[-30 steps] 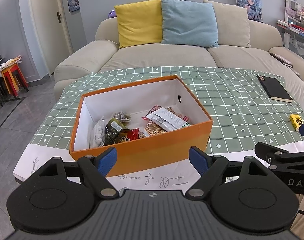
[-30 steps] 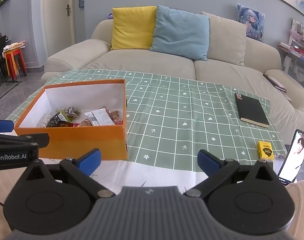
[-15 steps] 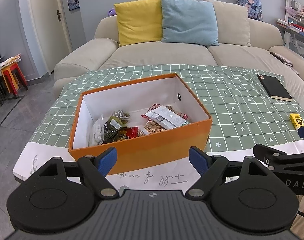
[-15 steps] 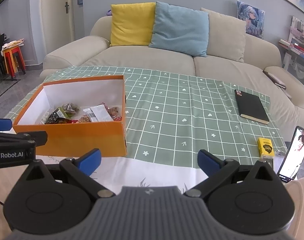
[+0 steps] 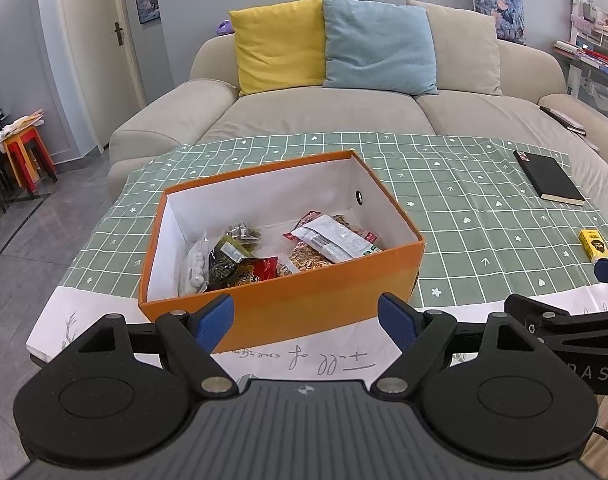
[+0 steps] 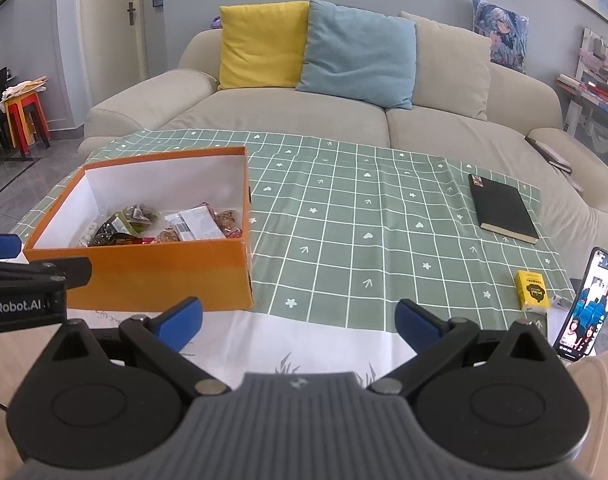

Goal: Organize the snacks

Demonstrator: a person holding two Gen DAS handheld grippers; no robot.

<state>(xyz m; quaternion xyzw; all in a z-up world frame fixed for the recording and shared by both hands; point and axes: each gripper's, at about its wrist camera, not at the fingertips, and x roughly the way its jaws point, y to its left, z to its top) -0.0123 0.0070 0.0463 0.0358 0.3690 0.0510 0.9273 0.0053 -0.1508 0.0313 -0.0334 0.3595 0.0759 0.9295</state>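
Observation:
An orange box [image 5: 304, 308] with white inner walls stands on the green checked tablecloth [image 5: 484, 224]. Several snack packets [image 5: 328, 240] lie inside it, white, green, red and brown. My left gripper [image 5: 306, 322] is open and empty, held just in front of the box's near wall. In the right wrist view the box [image 6: 152, 276] is at the left with the snacks [image 6: 192, 222] inside. My right gripper [image 6: 298, 320] is open and empty, above the white cloth edge to the right of the box.
A black notebook [image 6: 502, 206] lies at the table's far right. A small yellow pack [image 6: 531, 290] and a propped phone [image 6: 588, 306] stand near the right front edge. A beige sofa [image 6: 344, 120] with yellow, blue and beige cushions lies behind the table.
Both grippers have risen and drawn back slightly, so the box sits a little lower and its contents show more. Both stay open and empty.

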